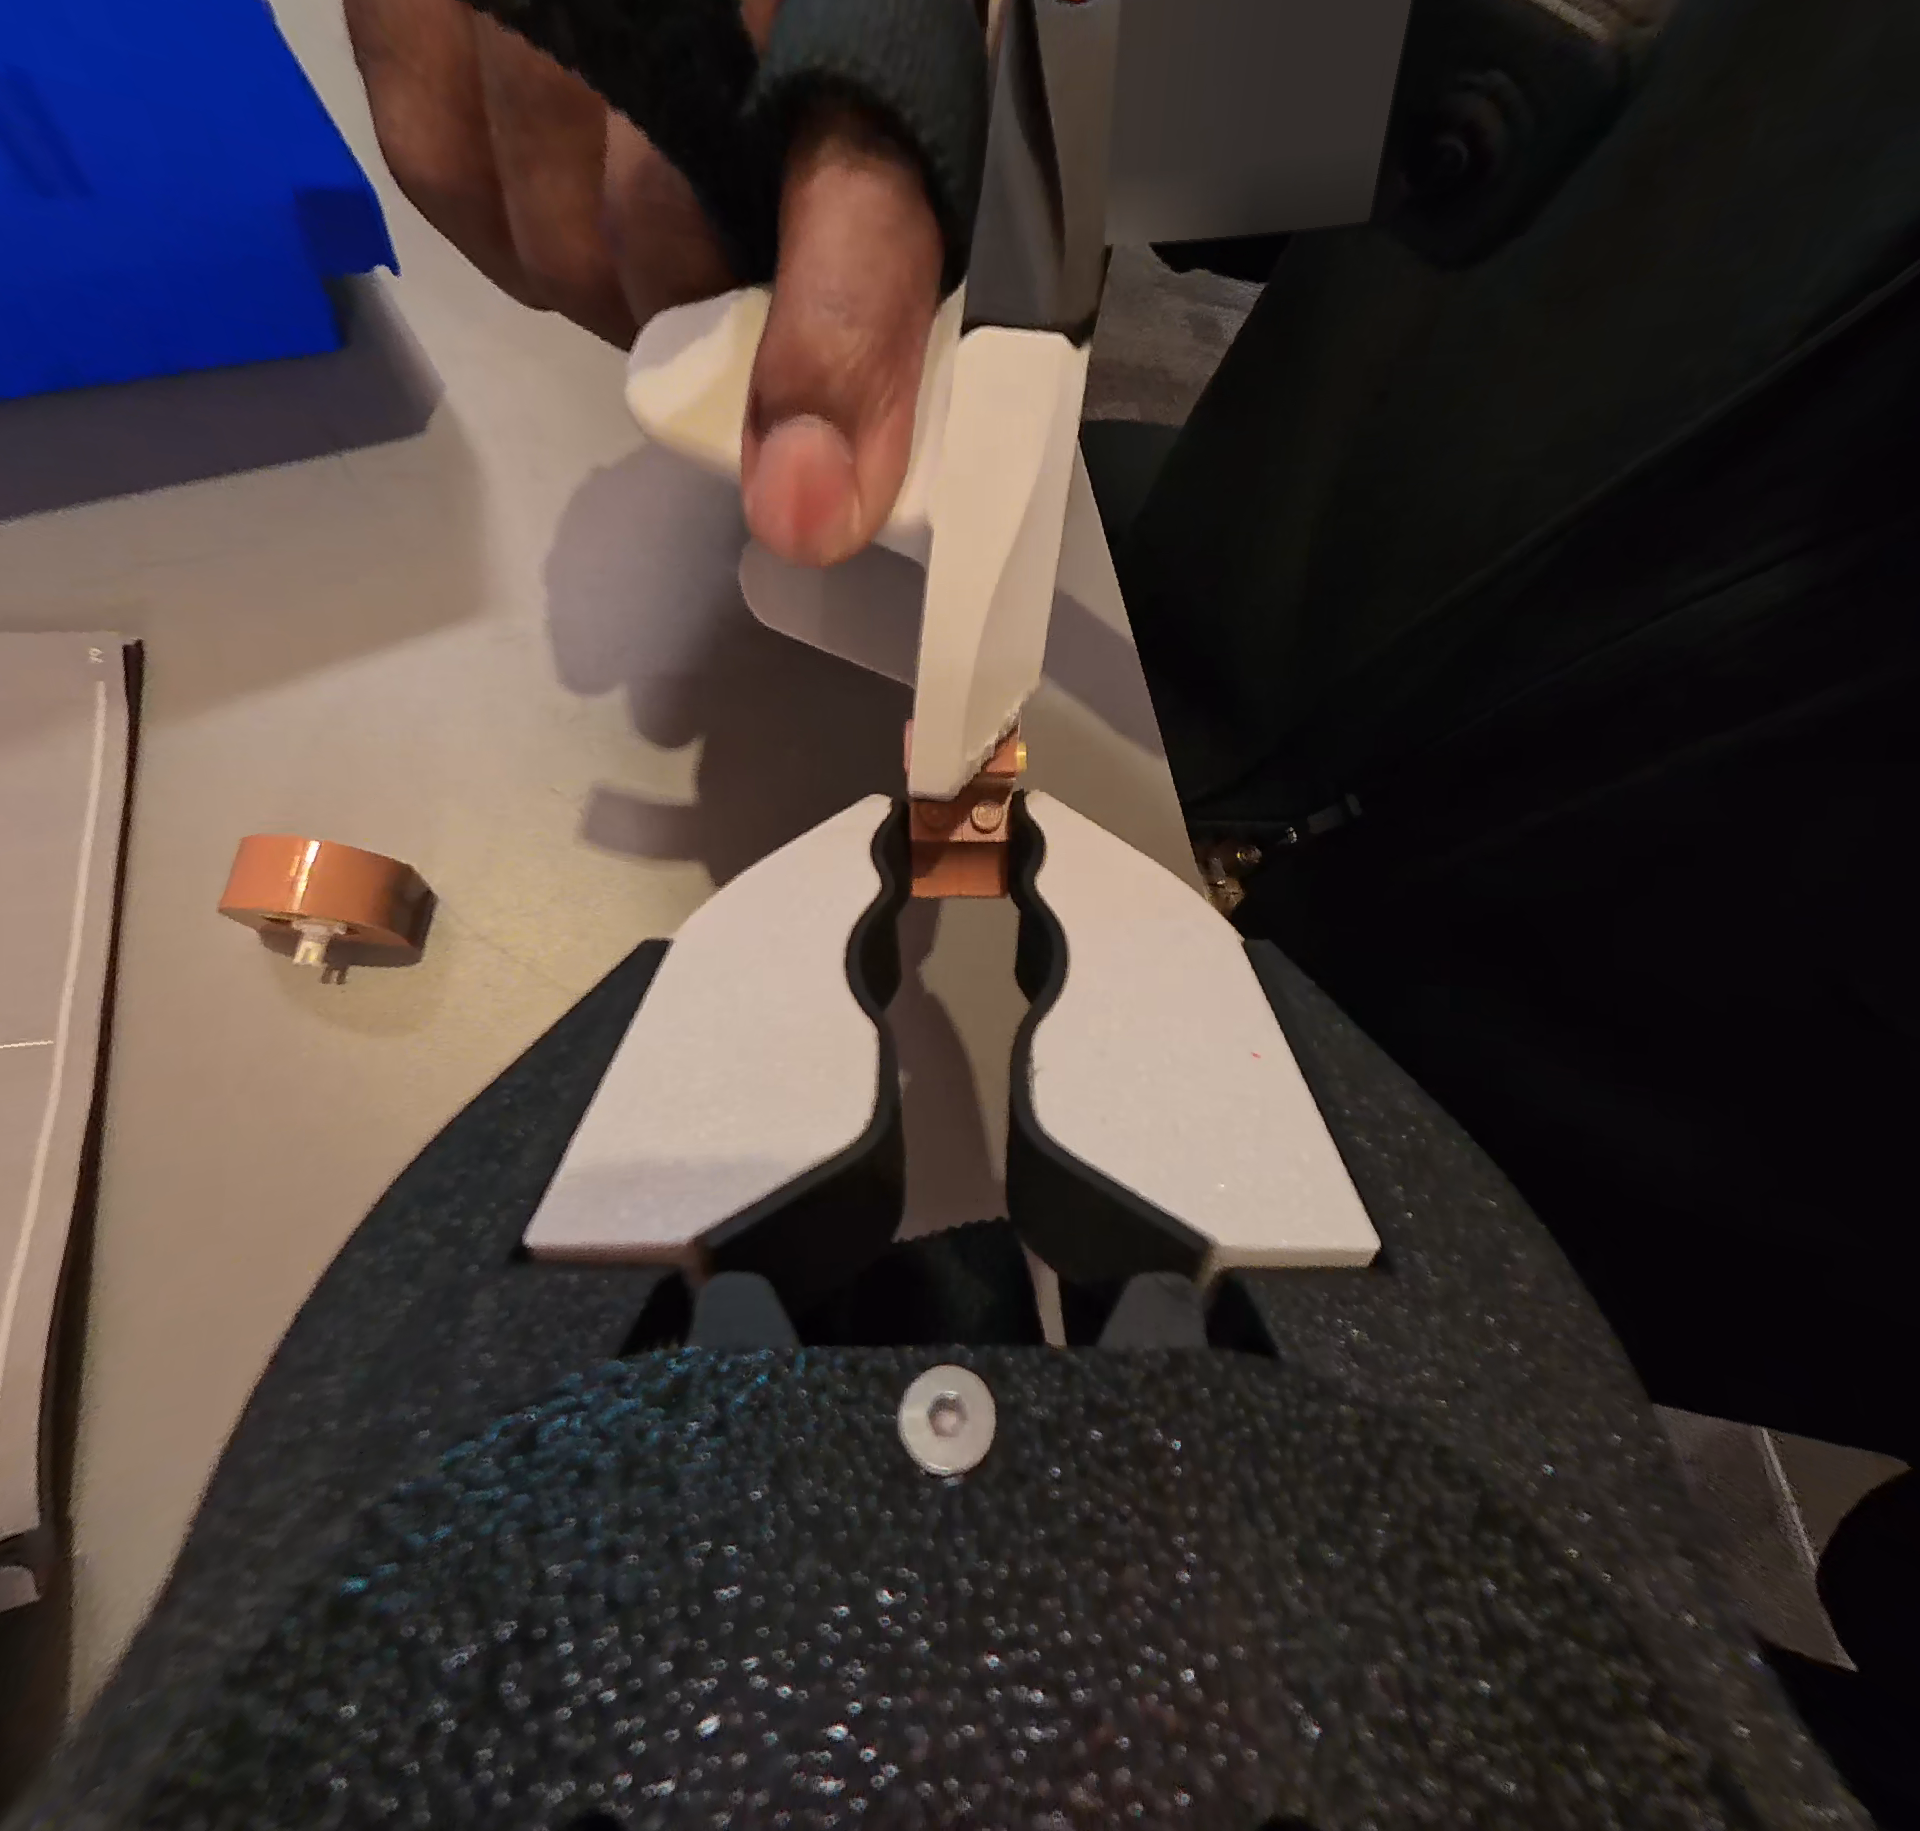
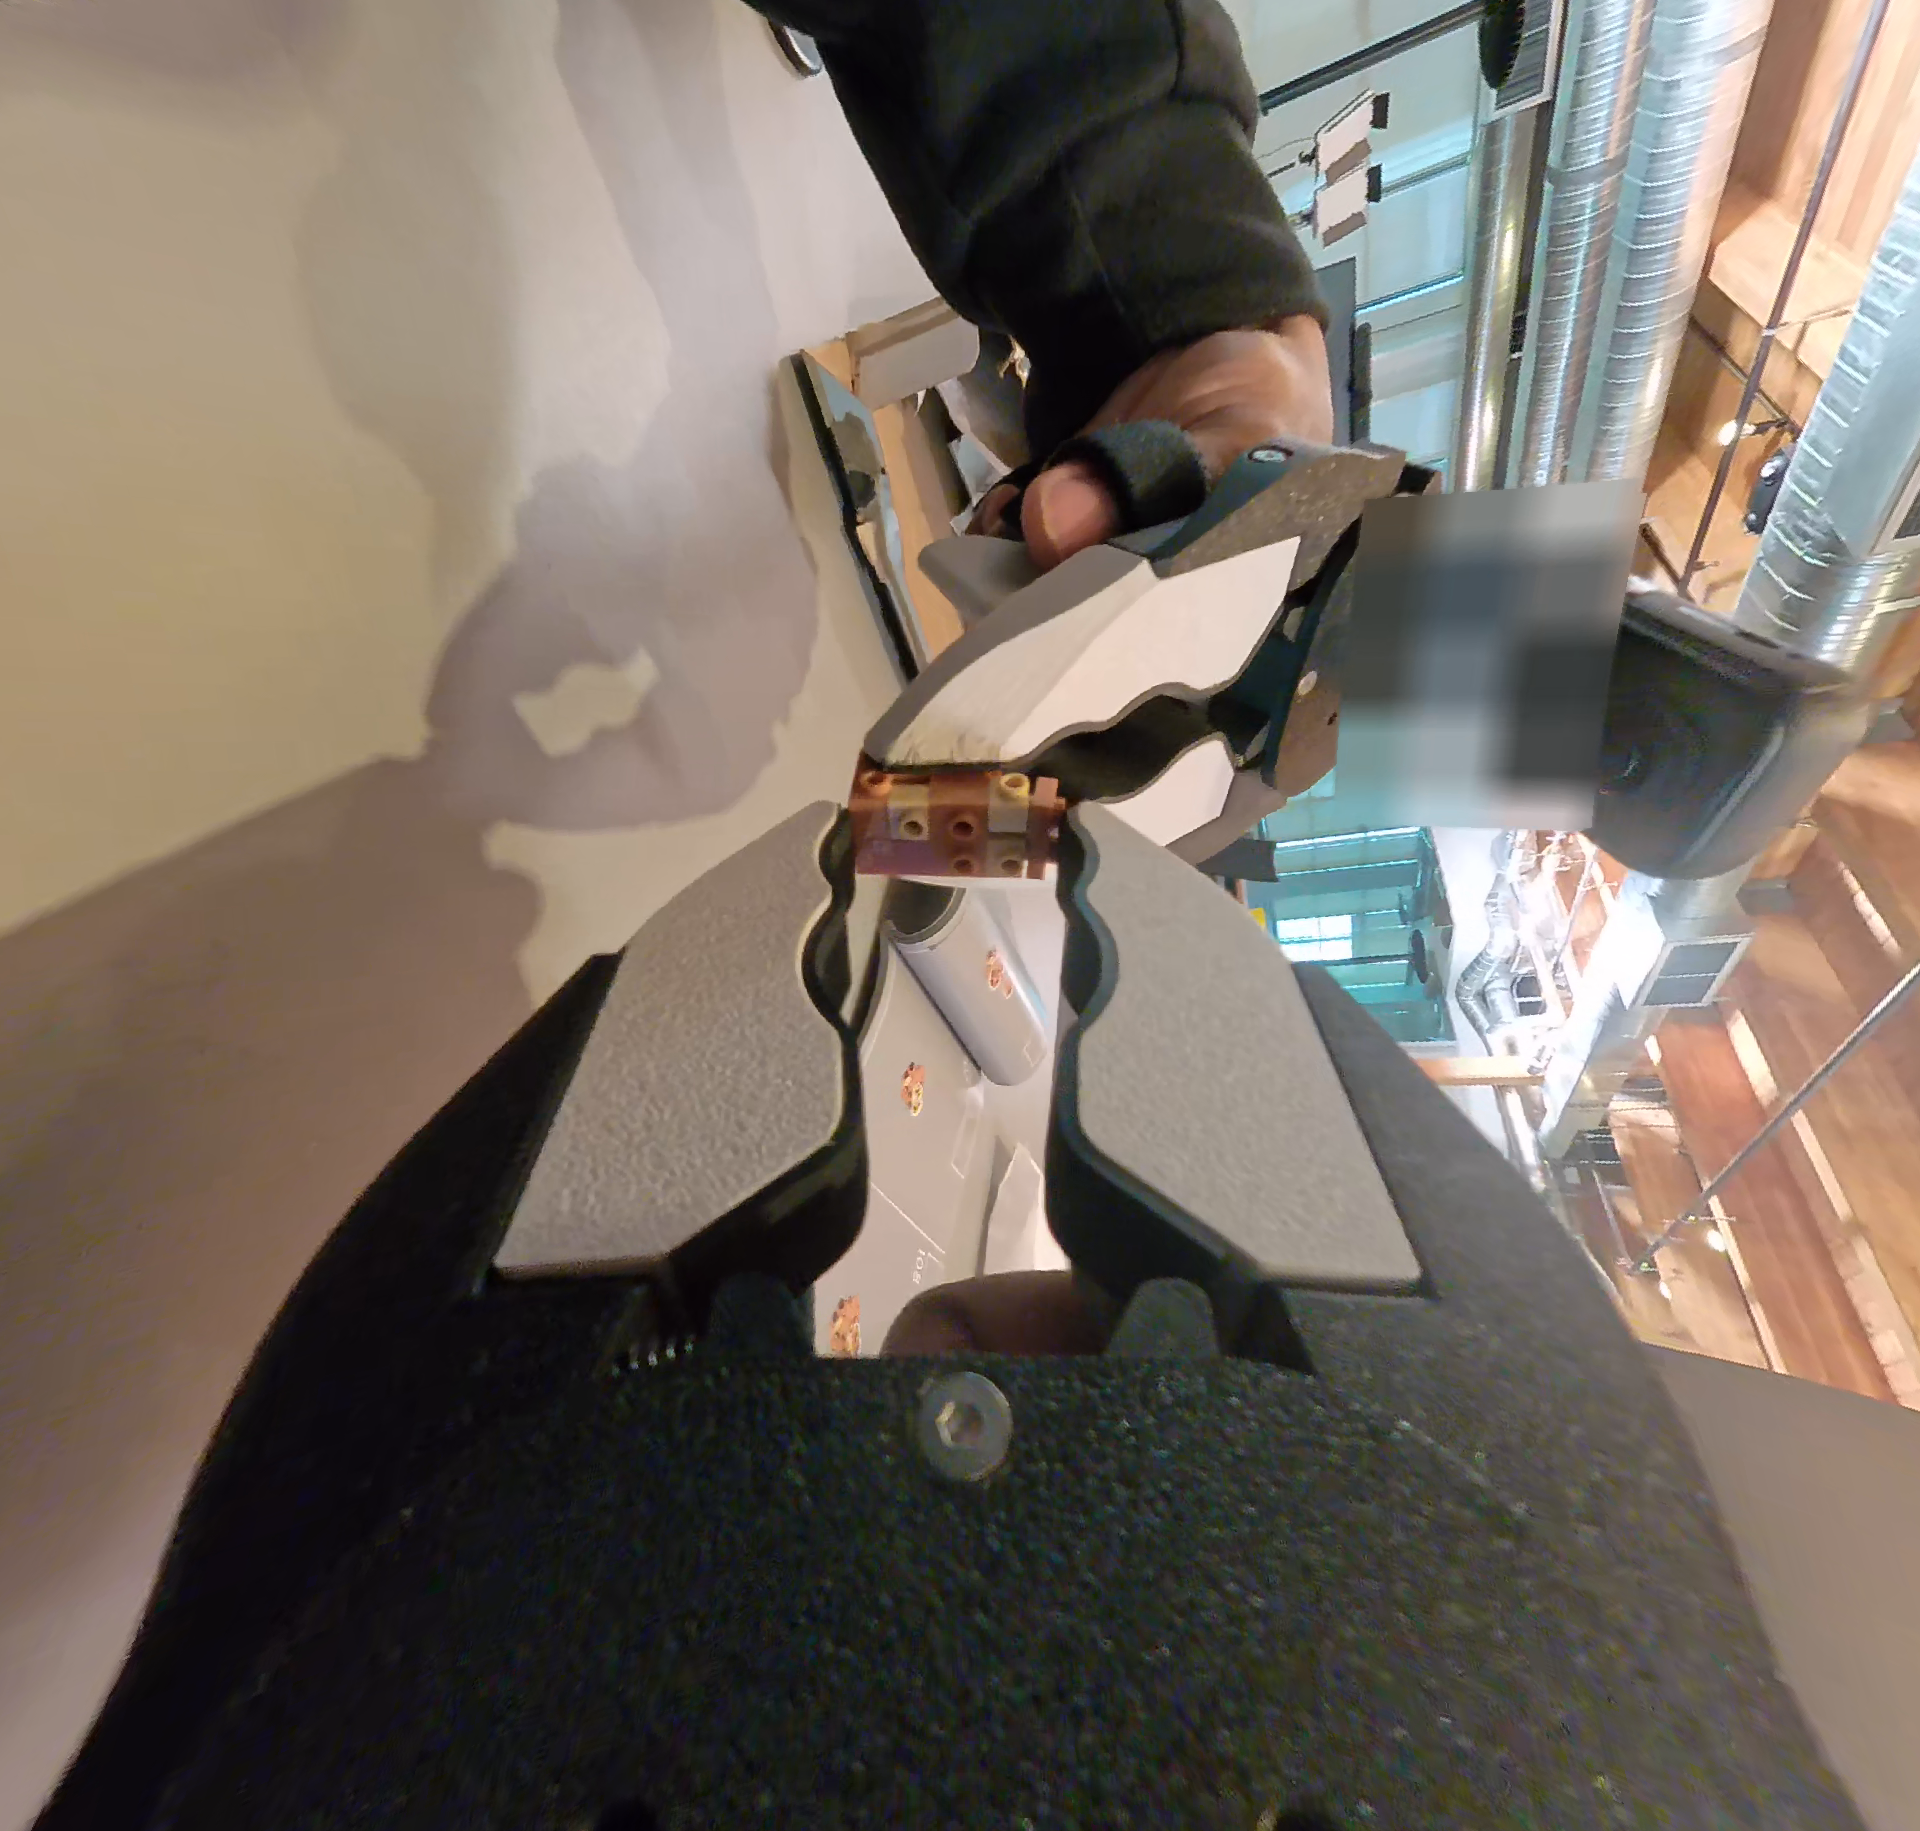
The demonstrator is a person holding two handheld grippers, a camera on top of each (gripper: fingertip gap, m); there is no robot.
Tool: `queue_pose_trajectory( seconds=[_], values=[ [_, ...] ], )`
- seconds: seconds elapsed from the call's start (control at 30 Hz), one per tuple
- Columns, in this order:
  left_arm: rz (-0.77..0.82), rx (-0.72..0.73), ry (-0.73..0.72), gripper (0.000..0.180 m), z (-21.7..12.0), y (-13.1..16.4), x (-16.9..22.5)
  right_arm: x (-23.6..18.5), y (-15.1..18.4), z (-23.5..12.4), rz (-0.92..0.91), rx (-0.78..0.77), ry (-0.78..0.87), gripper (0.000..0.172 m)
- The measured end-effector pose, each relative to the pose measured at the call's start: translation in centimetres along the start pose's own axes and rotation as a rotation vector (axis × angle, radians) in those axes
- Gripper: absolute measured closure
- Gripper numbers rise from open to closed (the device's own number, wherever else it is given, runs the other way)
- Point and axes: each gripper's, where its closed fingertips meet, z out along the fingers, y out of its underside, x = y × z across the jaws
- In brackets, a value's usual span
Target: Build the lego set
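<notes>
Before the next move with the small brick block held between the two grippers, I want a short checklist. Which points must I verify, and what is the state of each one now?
1. Left gripper pinches the brown brick block at its fingertips: ok.
2. Right gripper has the same block between its fingertips, pads against both ends: ok.
3. The two grippers meet crosswise on the block, fingers not tangled: ok.
4. Block is lifted off the table: ok.
5. Brown round part lies on the table, apart from both grippers: ok.
6. All small bricks of the block are fully seated: cannot tell.
</notes>
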Motion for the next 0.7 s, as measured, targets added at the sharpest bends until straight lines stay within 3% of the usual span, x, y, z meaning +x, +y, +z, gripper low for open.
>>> queue_pose_trajectory(
  seconds=[0.7],
  values=[
    [-0.012, -0.034, 0.039, 0.164, 0.69, 0.09, 0.2, -0.7, 0.09, -0.39, 0.036, -0.017, -0.074, 0.136]
  ],
)
